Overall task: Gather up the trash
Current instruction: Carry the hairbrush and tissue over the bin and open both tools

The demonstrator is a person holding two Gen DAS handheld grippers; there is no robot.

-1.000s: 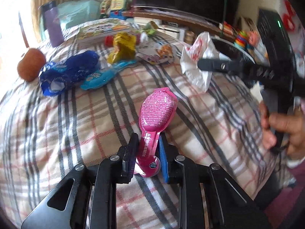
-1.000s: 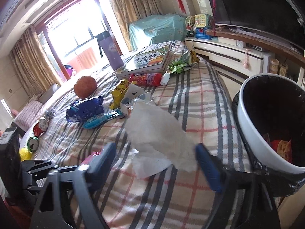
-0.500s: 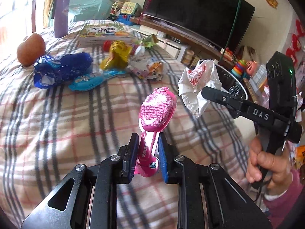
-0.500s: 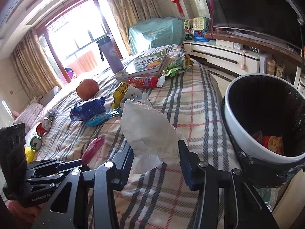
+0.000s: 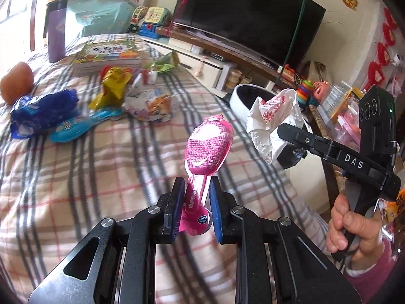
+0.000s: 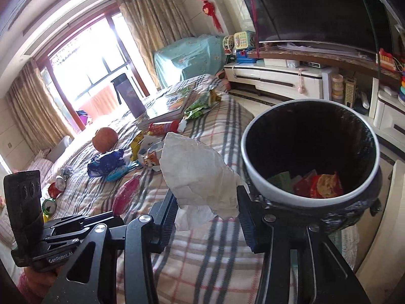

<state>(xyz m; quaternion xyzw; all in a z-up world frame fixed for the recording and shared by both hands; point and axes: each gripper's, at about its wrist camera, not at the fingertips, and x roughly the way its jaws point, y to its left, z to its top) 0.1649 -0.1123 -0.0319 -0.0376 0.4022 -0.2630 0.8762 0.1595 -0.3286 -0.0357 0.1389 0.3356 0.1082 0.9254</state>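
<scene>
Pink wrapper point(image 5: 206, 147) clamped by its stem in left gripper point(image 5: 193, 207), lifted clear for carrying | right gripper point(image 6: 206, 217) squeezes crumpled white paper point(image 6: 200, 177) | bin point(image 6: 255, 177) just ahead-right, likely drop point.

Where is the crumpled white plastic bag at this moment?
In the right wrist view, the white bag is clamped in the right gripper, lifted over the plaid bed beside the bin.

We see a bright window point(image 6: 83, 73) with tan curtains point(image 6: 154, 22) far beyond the jaws. A dark television point(image 6: 321, 7) stands above a white cabinet point(image 6: 276, 81) to their right.
</scene>
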